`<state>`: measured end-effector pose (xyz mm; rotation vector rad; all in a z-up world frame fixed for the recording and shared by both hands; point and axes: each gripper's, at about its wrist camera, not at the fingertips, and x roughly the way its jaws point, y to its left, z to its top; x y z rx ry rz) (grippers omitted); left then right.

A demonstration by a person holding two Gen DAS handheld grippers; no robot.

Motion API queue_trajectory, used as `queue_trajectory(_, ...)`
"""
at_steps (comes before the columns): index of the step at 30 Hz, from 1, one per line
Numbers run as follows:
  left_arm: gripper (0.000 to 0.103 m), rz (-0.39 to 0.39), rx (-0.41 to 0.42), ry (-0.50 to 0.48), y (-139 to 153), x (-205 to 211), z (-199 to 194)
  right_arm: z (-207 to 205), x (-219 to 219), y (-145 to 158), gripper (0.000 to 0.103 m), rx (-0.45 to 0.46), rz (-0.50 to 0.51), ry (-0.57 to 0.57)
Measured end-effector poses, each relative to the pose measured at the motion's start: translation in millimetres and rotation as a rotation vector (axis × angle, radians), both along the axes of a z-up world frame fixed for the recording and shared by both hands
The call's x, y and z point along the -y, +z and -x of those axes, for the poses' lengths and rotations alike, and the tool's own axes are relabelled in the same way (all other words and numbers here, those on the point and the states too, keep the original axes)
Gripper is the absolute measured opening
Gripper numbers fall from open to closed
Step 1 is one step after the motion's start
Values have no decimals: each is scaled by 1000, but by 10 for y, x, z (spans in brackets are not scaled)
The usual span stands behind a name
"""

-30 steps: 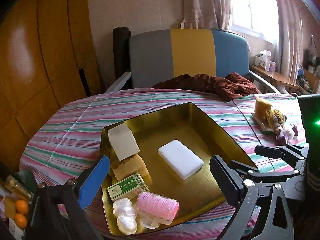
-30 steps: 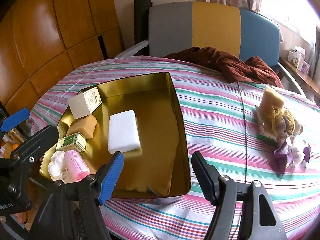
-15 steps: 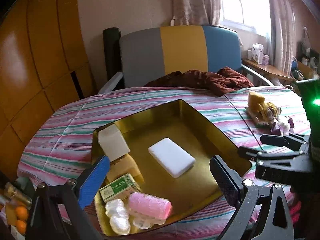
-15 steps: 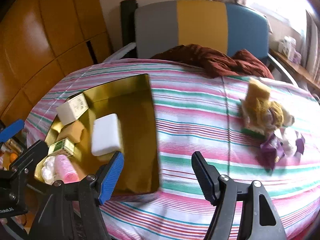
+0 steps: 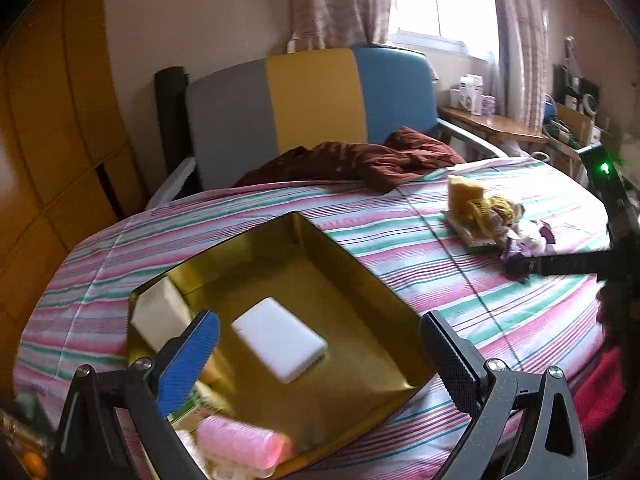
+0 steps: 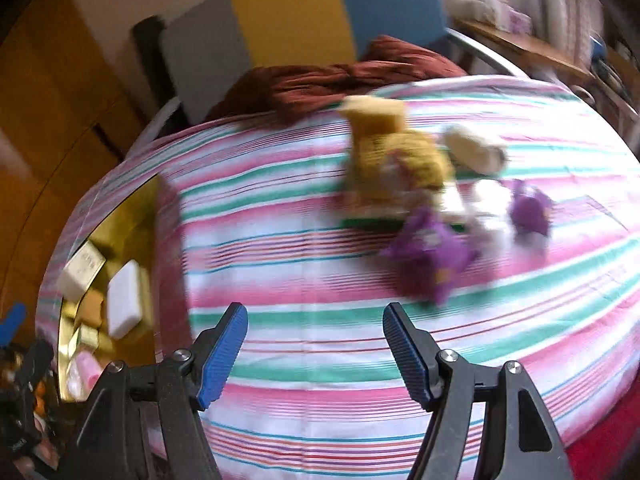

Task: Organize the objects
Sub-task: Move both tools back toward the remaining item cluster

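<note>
The gold tray (image 5: 360,276) already holds a white sponge (image 5: 280,344) and pink roller (image 5: 240,446); the purple-and-yellow pile (image 6: 416,200) waits on the desk (image 6: 320,280). Both claws (image 5: 320,364) (image 6: 316,344) gape wide, empty.

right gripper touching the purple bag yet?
Apart. The right wrist view shows the right gripper open, with striped tablecloth visible between its fingertips and the purple bag, though the frame is motion-blurred.
</note>
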<state>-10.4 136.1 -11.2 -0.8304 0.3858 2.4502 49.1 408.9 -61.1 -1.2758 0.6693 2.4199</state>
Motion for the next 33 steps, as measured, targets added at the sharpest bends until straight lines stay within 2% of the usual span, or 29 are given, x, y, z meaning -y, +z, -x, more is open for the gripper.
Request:
queue_trajectory(11, 101, 6, 9, -138, 51, -536, -16, -332, -1151, 84, 71, 38, -52, -243)
queue_trajectory(14, 101, 9, 23, -171, 63, -728, 2, -409, -1472, 77, 71, 19, -48, -321)
queue_trajectory(19, 101, -2, 95, -224, 19, -1105, 48, -537, -1947, -55, 71, -34, -9, -457)
queue_trajectory(24, 97, 10, 164, -263, -107, -1486, 105, -560, -2108, -205, 71, -41, 84, -477)
queue_trajectory(29, 87, 2, 266, -282, -268, -1813, 233, -488, -2057, -225, 71, -22, 80, -440)
queue_trajectory(33, 81, -19, 394, -292, -419, -2054, 364, -465, -2039, -264, 71, -7, 98, -430)
